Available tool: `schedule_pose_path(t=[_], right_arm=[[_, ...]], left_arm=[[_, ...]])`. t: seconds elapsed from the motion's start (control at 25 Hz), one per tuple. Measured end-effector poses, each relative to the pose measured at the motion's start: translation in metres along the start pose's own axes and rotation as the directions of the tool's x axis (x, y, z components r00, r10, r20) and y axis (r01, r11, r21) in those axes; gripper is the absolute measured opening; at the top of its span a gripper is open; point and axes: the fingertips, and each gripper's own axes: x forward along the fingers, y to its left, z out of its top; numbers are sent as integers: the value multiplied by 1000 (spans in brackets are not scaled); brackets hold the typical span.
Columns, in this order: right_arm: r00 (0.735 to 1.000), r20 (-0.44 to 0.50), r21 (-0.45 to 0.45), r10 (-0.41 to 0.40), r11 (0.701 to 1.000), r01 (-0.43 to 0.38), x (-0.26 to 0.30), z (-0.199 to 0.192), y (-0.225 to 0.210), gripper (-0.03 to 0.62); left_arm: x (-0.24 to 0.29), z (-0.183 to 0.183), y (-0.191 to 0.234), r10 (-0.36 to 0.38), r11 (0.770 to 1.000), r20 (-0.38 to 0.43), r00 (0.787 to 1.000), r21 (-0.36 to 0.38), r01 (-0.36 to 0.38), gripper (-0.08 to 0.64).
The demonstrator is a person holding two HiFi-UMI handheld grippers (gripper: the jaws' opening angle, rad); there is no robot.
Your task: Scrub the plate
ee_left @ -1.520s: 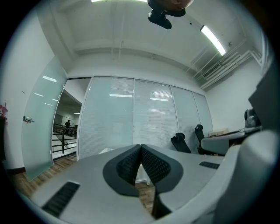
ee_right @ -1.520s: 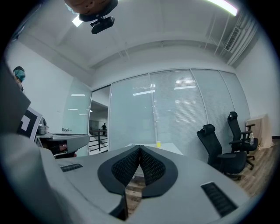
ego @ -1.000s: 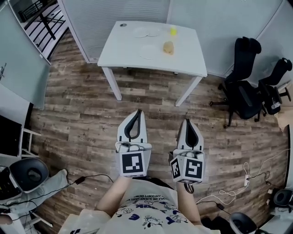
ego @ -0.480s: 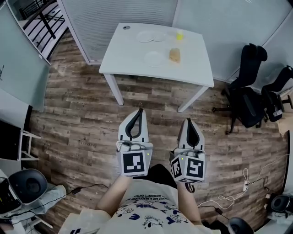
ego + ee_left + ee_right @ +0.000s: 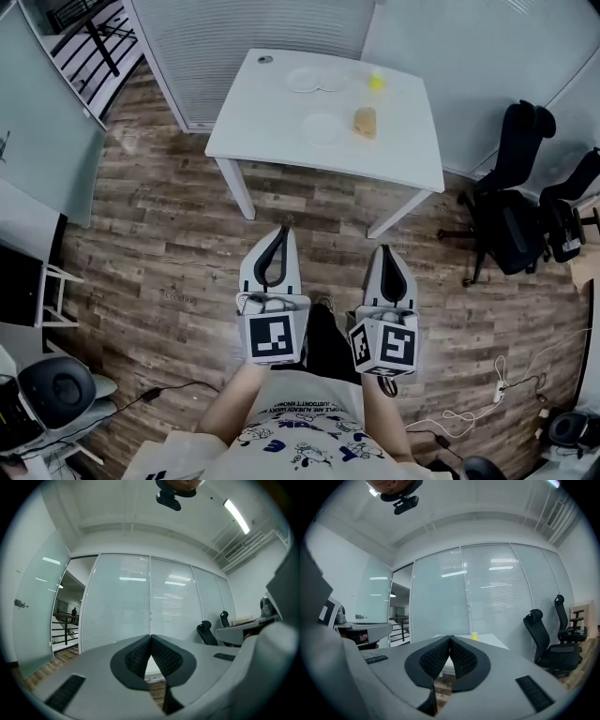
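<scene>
- Shirt (image 5: 300, 436) with printed figures fills the bottom edge of the head view, and the person's forearms reach forward from it.
- Left gripper (image 5: 283, 231) is held level above the floor, with its marker cube (image 5: 273, 337) nearest the body. Its own view shows the two ribbed pads pressed together at the tips, with nothing between them.
- Right gripper (image 5: 384, 249) sits just beside it and parallel. Its pads are likewise closed tip to tip and empty.
- Wood-plank floor (image 5: 159, 234) lies under both grippers.
- White table (image 5: 262, 127) stands beyond the gripper tips, well apart from them.
- On the table, a white plate (image 5: 321, 129) lies flat near the middle, touched by neither gripper. A tan sponge (image 5: 365, 122) rests just beside it on the right.
- Farther back on the tabletop, two more plates (image 5: 314, 80) overlap, and a small yellow container (image 5: 375, 82) stands to their right.
- Black office chairs (image 5: 511, 202) stand to the right of the table.
- Frosted glass wall (image 5: 262, 23) runs behind everything.
</scene>
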Motion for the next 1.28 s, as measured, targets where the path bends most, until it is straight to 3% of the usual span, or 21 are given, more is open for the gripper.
schedule_pose_path(t=[0.96, 1.28], right_arm=[[997, -47, 5, 53, 999, -53, 139, -1, -72, 12], [994, -61, 21, 88, 996, -86, 191, 0, -95, 12]], left_arm=[[149, -8, -1, 64, 998, -46, 997, 9, -63, 31], [195, -6, 2, 120, 993, -45, 992, 8, -120, 31]])
